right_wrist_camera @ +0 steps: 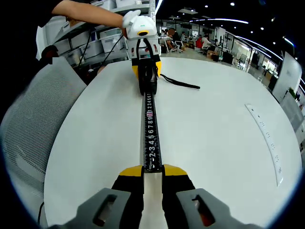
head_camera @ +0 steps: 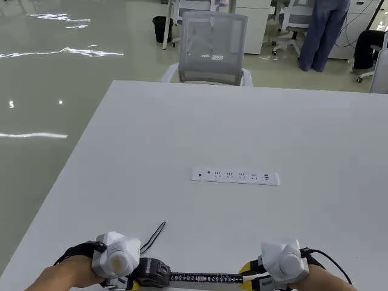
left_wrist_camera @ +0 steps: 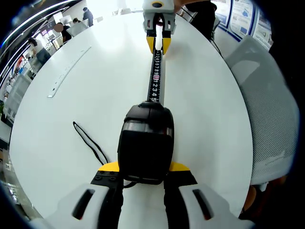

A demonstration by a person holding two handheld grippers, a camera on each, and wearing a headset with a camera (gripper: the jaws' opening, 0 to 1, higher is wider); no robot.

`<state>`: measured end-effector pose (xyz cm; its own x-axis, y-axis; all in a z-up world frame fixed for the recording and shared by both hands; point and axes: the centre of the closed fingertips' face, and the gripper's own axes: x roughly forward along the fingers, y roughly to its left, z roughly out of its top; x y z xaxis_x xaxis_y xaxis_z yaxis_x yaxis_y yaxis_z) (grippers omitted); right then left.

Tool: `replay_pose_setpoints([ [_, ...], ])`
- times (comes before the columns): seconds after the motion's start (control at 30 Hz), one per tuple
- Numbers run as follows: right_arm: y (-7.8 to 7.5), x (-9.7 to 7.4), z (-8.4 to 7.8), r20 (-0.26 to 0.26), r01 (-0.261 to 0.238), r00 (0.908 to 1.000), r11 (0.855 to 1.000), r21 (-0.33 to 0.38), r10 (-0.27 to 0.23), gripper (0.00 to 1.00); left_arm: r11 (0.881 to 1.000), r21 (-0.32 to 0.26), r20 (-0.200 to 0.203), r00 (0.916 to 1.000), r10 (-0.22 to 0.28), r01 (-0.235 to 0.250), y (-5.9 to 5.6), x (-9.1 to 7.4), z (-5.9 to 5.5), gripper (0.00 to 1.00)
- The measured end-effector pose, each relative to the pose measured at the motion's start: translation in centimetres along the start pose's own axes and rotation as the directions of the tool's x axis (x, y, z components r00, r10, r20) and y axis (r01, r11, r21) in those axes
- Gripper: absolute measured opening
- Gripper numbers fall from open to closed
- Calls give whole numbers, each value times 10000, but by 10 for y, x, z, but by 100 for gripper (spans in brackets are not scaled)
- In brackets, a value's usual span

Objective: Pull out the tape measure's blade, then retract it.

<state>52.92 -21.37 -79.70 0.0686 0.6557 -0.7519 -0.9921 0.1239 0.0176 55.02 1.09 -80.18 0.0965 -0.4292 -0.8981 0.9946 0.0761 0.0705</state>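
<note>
— Head view?
— High, looking forward and down across the table (head_camera: 242,133).
— Gripper views?
— Low, close over it, facing each other; both share the blade (right_wrist_camera: 150,133) and tape measure (left_wrist_camera: 145,143) between them.

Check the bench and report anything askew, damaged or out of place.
Nothing stands out. The blade runs straight and flat from the case, clamped in the left hand-held gripper, to the right hand-held gripper pinching its tip. The strap lies loose on the table; the power strip sits flat.
</note>
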Motion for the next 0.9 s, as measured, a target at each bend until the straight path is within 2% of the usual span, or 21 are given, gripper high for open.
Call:
replay_pose_setpoints([
  [0.9,1,-8,-10,-59,21,10000,10000,68,-20,12,10000,-8,-14,10000,-8,8,0,-1,1,28],
])
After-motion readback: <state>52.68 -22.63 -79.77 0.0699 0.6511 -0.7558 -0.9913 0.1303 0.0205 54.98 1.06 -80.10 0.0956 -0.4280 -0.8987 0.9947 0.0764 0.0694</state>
